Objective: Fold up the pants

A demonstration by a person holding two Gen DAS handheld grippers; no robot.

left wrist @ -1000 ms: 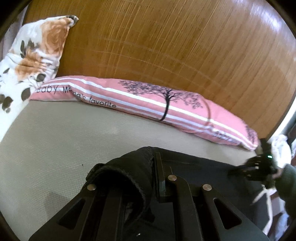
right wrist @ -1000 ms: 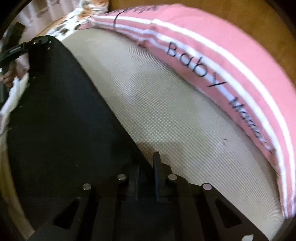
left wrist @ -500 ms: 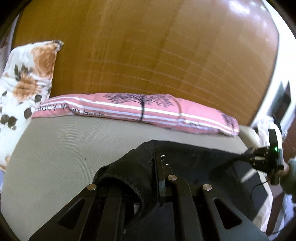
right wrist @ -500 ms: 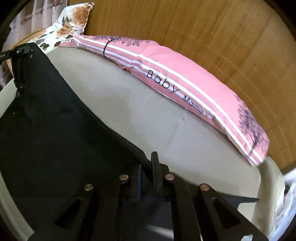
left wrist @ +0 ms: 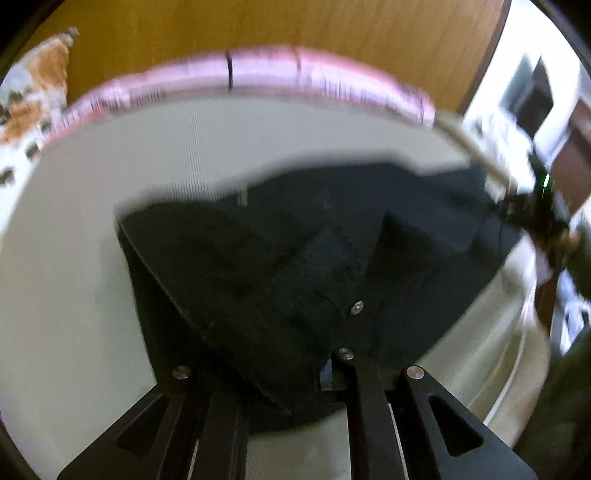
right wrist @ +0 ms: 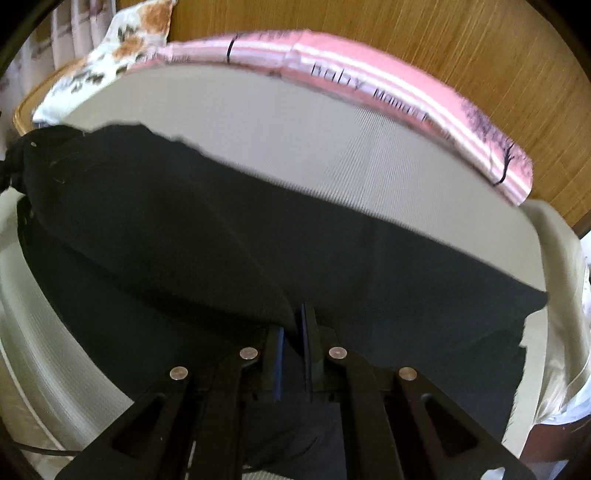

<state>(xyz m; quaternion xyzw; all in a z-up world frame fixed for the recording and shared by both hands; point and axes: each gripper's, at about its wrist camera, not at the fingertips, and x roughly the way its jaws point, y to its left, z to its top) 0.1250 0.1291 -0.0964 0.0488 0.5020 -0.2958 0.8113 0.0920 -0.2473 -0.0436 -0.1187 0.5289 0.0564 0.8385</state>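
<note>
The black pants (left wrist: pixel 314 251) hang stretched between both grippers above the pale bed (left wrist: pixel 74 258), with a lower layer lying on it. My left gripper (left wrist: pixel 295 373) is shut on one end of the pants; cloth drapes over its fingers and hides the tips. My right gripper (right wrist: pixel 293 332) is shut on the other end of the pants (right wrist: pixel 184 221), cloth pinched between its pads. The right gripper also shows at the far right of the left wrist view (left wrist: pixel 532 210). The left gripper is only dimly seen at the far left edge of the right wrist view.
A long pink striped pillow (left wrist: pixel 258 74) lies along the wooden headboard (left wrist: pixel 295 26). A floral pillow (left wrist: pixel 33 92) sits at the far left corner. The bed's right edge (right wrist: pixel 554 236) drops off to cluttered things beside it.
Both grippers have risen and tilted downward, so the bed and pants fill more of both views. The pants now hang folded over, one layer above another.
</note>
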